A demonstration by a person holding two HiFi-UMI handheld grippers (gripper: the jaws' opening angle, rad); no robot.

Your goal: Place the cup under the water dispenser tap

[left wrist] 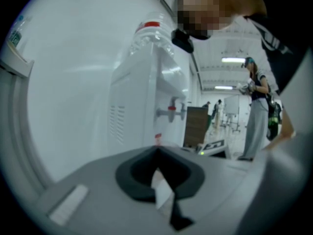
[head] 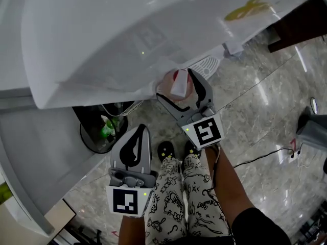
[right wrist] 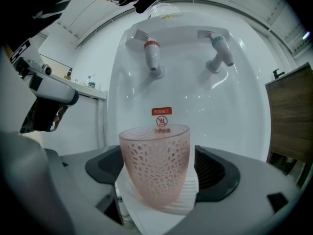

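Cup (right wrist: 154, 163) on drip tray (right wrist: 190, 194) between parted right tongs (right wrist: 156, 173)

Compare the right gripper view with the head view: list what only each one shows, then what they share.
Only the right gripper view shows the red-capped tap, the second tap beside it and the red warning label on the dispenser's front. Only the head view shows the left gripper, the black bin, the patterned trousers and the floor cable. Both show the pink cup between the open jaws of the right gripper, standing on the white drip tray.
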